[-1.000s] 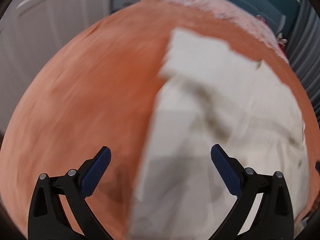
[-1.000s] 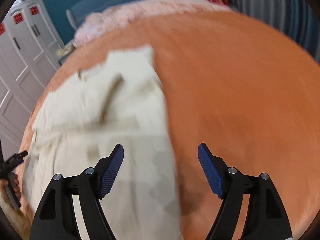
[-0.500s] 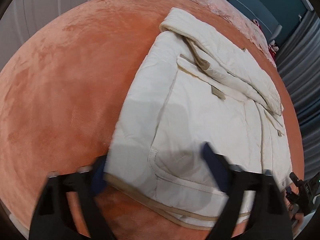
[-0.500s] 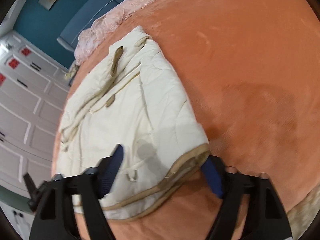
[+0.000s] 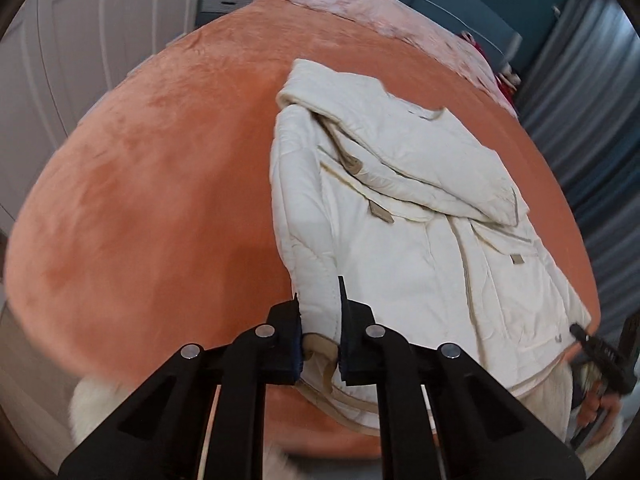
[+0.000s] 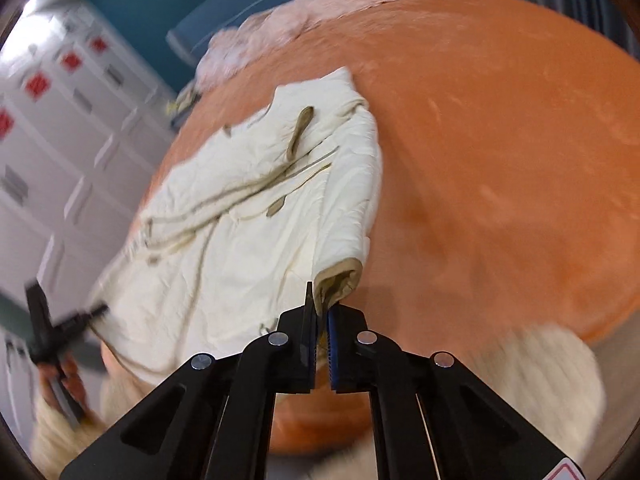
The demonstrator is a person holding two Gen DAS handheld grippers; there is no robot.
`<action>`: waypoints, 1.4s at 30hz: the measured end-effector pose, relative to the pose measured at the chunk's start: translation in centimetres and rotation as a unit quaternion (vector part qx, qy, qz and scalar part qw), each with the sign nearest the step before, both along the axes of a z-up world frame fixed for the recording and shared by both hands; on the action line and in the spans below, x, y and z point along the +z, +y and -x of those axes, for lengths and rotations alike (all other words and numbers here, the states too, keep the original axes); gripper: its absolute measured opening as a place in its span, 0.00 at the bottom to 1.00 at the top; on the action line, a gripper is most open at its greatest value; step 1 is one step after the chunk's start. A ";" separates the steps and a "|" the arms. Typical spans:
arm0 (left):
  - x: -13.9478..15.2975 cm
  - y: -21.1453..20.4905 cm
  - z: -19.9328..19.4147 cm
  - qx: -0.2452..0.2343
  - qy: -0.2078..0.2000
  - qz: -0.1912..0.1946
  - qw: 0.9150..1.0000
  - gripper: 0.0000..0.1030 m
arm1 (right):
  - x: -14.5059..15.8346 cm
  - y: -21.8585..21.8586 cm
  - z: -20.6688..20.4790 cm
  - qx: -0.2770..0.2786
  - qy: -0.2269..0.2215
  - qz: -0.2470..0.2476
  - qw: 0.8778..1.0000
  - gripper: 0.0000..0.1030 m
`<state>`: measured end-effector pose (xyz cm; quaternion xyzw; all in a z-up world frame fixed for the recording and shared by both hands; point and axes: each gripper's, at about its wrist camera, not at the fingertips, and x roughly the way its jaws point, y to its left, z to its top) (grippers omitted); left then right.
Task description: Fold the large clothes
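step: we gripped hem corners of cream quilted padded coat on orange plush bed | left hand-held gripper, right hand-held gripper just closed, clenched on hem | next: likely lift, fold toward collar

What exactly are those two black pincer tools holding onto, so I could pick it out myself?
Look at the big orange blanket covering the bed. On it lies a cream quilted coat with tan trim, the only garment there. The left gripper and right gripper each pinch a corner of its near hem; the pink bedding beyond stays untouched.
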<state>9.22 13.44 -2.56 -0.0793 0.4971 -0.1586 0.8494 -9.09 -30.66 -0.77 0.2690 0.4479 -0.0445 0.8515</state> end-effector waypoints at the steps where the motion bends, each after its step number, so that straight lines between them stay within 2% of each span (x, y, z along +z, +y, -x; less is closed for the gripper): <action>1: 0.4 0.8 1.9 -0.009 0.004 -0.005 1.000 0.11 | 0.3 0.4 1.4 0.010 0.009 0.004 1.000 0.04; 5: 1.2 3.6 9.9 -0.039 0.040 -0.027 0.998 0.11 | 1.8 3.5 9.2 0.057 0.059 0.034 0.996 0.04; 9: 1.4 4.6 16.1 -0.049 0.072 -0.055 0.995 0.11 | 2.4 5.5 14.6 0.063 0.094 0.035 0.993 0.04; 11: 2.0 4.5 16.9 -0.043 0.063 -0.053 0.996 0.11 | 3.0 5.7 15.1 0.060 0.082 0.039 0.994 0.04; 13: 3.2 4.1 16.8 -0.031 0.030 -0.044 0.998 0.11 | 3.9 5.2 14.3 0.050 0.056 0.036 0.996 0.04; 17: 4.9 3.3 14.3 -0.018 -0.020 -0.029 0.999 0.11 | 6.6 3.9 10.6 0.034 -0.032 0.051 0.998 0.04; 19: 6.6 2.7 11.9 -0.008 -0.062 -0.032 0.998 0.10 | 7.9 3.1 8.2 0.021 -0.072 0.063 0.995 0.04; 23: 9.2 1.5 7.4 0.008 -0.127 -0.031 0.991 0.10 | 9.5 2.1 3.0 0.002 -0.124 0.102 0.987 0.04; 26: 9.7 0.4 3.6 0.017 -0.145 -0.035 0.989 0.09 | 10.0 0.9 -0.6 -0.013 -0.142 0.099 0.985 0.03; 29: 9.4 -1.0 -0.5 0.027 -0.154 -0.046 0.987 0.09 | 10.3 0.3 -4.6 -0.024 -0.151 0.119 0.981 0.03; 32: 8.6 -2.3 -4.4 0.036 -0.148 -0.060 0.987 0.09 | 9.7 -0.4 -7.8 -0.036 -0.151 0.121 0.981 0.04; 36: 6.8 -3.7 -7.9 0.053 -0.137 -0.081 0.986 0.11 | 9.3 -1.1 -10.4 -0.054 -0.153 0.125 0.979 0.06; 40: 5.6 -3.6 -9.8 0.075 -0.111 -0.079 0.988 0.15 | 9.8 -1.2 -11.3 -0.073 -0.170 0.113 0.976 0.17; 41: 5.6 -3.5 -10.1 0.077 -0.107 -0.072 0.989 0.17 | 10.1 -1.2 -11.2 -0.081 -0.177 0.112 0.974 0.23; 42: 5.5 -3.3 -10.3 0.079 -0.103 -0.064 0.989 0.19 | 10.4 -1.3 -10.9 -0.089 -0.190 0.115 0.971 0.34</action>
